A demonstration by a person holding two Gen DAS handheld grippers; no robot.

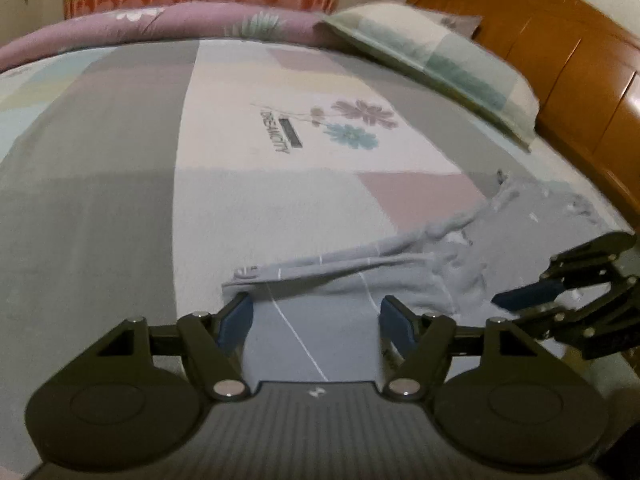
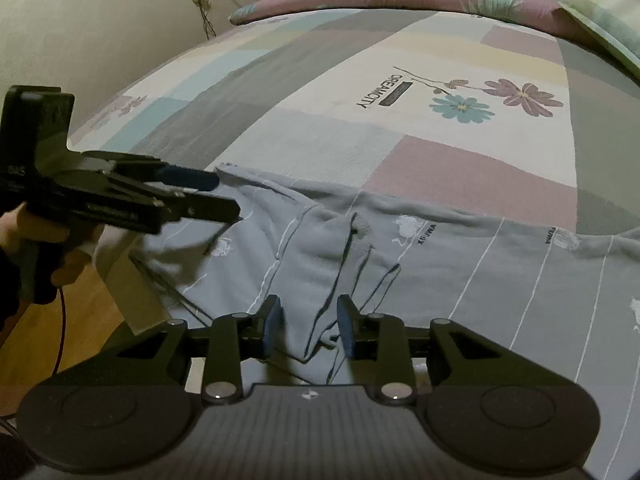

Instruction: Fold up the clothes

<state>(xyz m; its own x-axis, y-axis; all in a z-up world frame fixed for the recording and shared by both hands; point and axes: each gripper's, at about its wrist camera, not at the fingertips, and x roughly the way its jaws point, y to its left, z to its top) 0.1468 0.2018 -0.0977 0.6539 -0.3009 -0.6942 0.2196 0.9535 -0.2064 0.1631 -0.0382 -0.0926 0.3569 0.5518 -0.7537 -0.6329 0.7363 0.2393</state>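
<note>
Left wrist view: the left gripper (image 1: 316,322) stands wide open, its blue pads clear of the cloth, with a flat panel of the grey garment (image 1: 384,264) lying between and just beyond them. The garment spreads over the near edge of the bed (image 1: 120,208), its long axis running from a narrow rolled end on the left towards the right gripper (image 1: 520,300) at the right edge. A pillow (image 1: 440,68) lies well apart, by the headboard (image 1: 560,52).

Right wrist view: the right gripper (image 2: 310,328) is partly open, with a bunched fold of the garment (image 2: 460,264) rising between its pads; whether the pads touch it cannot be told. The left gripper (image 2: 216,196), held by a hand (image 2: 60,248), hovers over the garment's far left end. Judged from this, each gripper is nearest its own end, so the fold would turn across the long axis.
</note>
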